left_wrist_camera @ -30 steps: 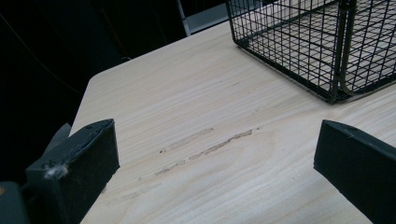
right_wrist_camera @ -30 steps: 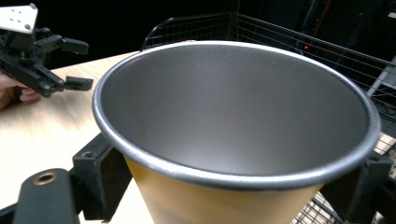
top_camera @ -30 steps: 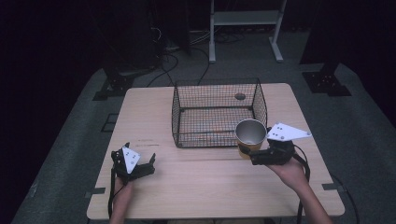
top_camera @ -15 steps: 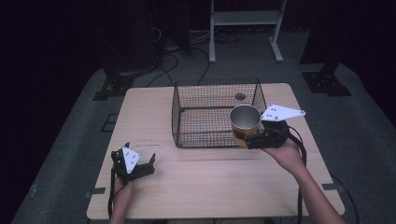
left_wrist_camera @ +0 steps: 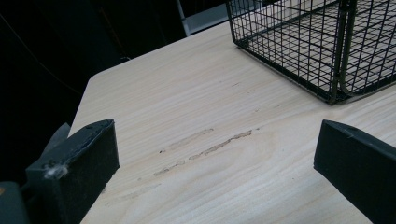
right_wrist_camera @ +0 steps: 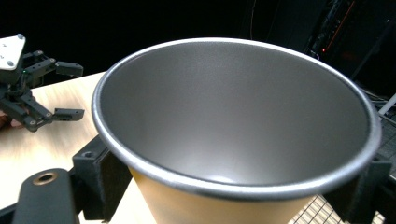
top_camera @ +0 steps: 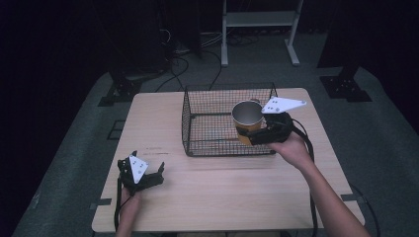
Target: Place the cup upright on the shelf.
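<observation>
The tabletop [top_camera: 222, 192] carried a wire basket [top_camera: 207, 123]. Above the basket's right part, the right claw [top_camera: 253, 134] gripped the orange metal cup [top_camera: 247, 121]. Well left of the basket, the left claw [top_camera: 157, 175] rested spread wide.

Right tongs [top_camera: 253, 134] gripping cup [top_camera: 248, 122] over wire basket [top_camera: 207, 144], left tongs [top_camera: 157, 174] on table [top_camera: 222, 197]

No readable text, labels or numbers anywhere.

The cup [right_wrist_camera: 236, 140] is tan outside, grey metal inside; the wire basket [top_camera: 207, 123] looks black.
</observation>
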The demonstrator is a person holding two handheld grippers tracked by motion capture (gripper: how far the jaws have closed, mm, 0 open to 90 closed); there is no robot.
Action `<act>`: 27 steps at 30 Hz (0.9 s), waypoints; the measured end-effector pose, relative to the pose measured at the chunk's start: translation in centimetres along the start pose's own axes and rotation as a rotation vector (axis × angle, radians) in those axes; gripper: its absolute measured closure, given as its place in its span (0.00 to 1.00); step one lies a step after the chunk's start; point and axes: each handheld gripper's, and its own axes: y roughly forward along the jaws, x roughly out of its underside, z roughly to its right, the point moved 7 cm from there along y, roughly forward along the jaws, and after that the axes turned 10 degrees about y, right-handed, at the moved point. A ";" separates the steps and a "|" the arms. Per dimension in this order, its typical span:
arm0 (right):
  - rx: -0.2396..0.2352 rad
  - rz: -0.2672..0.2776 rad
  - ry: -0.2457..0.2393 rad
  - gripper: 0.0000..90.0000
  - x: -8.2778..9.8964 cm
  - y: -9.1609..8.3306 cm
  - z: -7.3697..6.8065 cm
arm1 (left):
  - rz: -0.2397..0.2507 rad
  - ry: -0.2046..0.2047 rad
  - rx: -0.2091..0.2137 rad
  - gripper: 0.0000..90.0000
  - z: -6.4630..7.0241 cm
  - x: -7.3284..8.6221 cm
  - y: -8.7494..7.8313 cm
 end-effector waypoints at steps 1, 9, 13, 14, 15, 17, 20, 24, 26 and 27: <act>-0.001 -0.002 -0.003 0.16 -0.2 0.2 0.1 | 0.000 -0.002 0.000 0.00 0.0 0.0 0.0; 0.002 -0.027 -0.009 0.16 -1.2 1.6 0.5 | 0.001 -0.003 0.001 0.00 0.0 0.0 0.0; 0.006 -0.030 -0.002 0.16 -1.5 2.0 0.9 | 0.000 -0.008 0.000 0.00 -0.1 0.0 0.0; 0.006 -0.030 -0.002 0.16 -1.5 2.0 0.9 | 0.000 -0.008 0.000 0.00 -0.1 0.0 0.0; 0.002 -0.034 -0.001 0.16 -1.7 2.2 1.1 | 0.000 -0.004 0.000 0.00 -0.1 0.0 0.0; 0.007 -0.037 0.001 0.16 -1.9 2.4 1.3 | 0.000 -0.005 0.000 0.00 -0.1 0.0 0.0; -0.002 -0.037 0.008 0.16 -2.2 2.6 1.5 | 0.000 -0.009 0.000 0.00 -0.1 0.0 0.0; 0.000 -0.049 0.008 0.16 -2.3 3.1 1.9 | 0.001 -0.004 -0.001 0.00 0.0 0.0 0.0; 0.000 -0.051 0.009 0.16 -2.3 3.3 2.0 | 0.001 -0.004 0.000 0.00 0.0 0.0 0.0; -0.003 -0.060 0.010 0.16 -2.3 3.6 2.2 | 0.000 -0.007 -0.001 0.00 -0.1 0.0 0.0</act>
